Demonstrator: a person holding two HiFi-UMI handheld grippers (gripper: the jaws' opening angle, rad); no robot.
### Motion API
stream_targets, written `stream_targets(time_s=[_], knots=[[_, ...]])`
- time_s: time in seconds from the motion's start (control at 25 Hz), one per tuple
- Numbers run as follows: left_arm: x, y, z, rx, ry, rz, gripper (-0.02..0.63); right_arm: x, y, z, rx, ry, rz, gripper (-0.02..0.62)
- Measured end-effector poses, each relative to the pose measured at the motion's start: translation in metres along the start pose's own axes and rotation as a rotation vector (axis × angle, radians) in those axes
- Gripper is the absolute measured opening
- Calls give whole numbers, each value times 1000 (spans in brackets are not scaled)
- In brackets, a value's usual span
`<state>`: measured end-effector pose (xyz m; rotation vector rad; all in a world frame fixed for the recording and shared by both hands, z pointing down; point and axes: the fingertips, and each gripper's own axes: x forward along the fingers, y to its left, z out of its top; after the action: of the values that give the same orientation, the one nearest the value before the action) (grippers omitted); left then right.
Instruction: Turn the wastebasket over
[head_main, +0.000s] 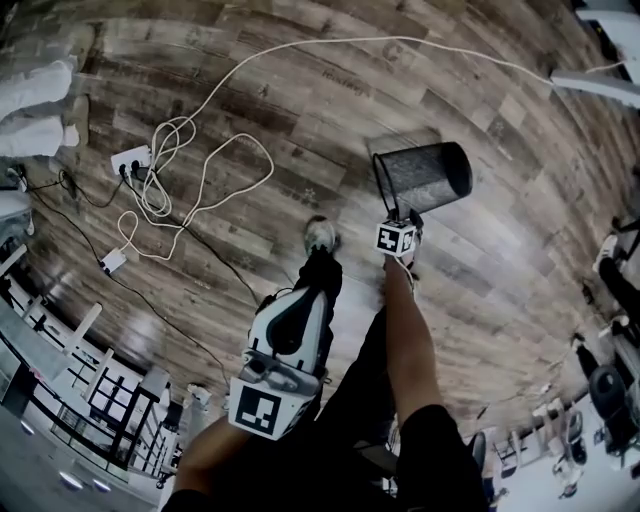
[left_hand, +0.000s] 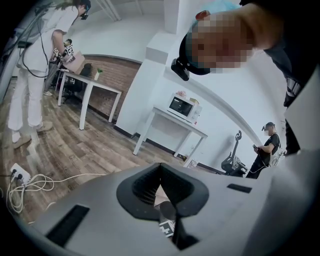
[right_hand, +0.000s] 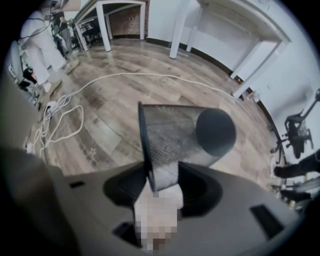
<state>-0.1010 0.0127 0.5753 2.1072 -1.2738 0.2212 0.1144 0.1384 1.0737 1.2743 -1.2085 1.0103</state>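
Closest to the camera, the left tool (left_hand: 161, 186) is held up near the person's body, its jaws closed together with nothing between them; in the head view it sits low and left of centre, above the person's dark-trousered leg and pale shoe (head_main: 319, 235); the right forearm stretches out beside it to the right tool (right_hand: 161, 185), which points down at the floor (head_main: 300, 90); its jaws stand wide apart, and the near edge of the wastebasket (right_hand: 185, 132) sits between them, rim and a strip of mesh wall filling most of the gap; whether the pads press on it cannot be told; the wastebasket, black mesh, lies on its side on the wooden floor, open mouth turned to the left and solid base away to the right; further left on the floor a white cable (head_main: 200, 180) loops in loose coils to a power strip (head_main: 130, 158); far off by the wall, a white bench (left_hand: 175, 120) carries a microwave (left_hand: 179, 106); a person in white (left_hand: 30, 75) stands at another bench.
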Motion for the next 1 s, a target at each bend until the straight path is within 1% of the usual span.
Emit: stream_targets(time_s=[0.16, 0.44, 0.68, 0.84, 0.92, 1.0], knots=[[1, -2, -1, -15, -1, 1, 35, -1, -3, -3, 4, 13, 18, 207], [-4, -16, -1, -22, 13, -16, 35, -26, -37, 1, 127, 16, 33, 155], [-9, -30, 2, -31, 15, -27, 35, -46, -70, 7, 204, -23, 31, 109], [-11, -33, 3, -32, 18, -34, 35, -62, -92, 12, 264, -52, 11, 83], [-10, -35, 2, -32, 23, -34, 35, -67, -100, 11, 306, -55, 20, 71], [-11, -37, 1, -31, 31, -33, 35, -75, -110, 15, 329, -80, 21, 61]])
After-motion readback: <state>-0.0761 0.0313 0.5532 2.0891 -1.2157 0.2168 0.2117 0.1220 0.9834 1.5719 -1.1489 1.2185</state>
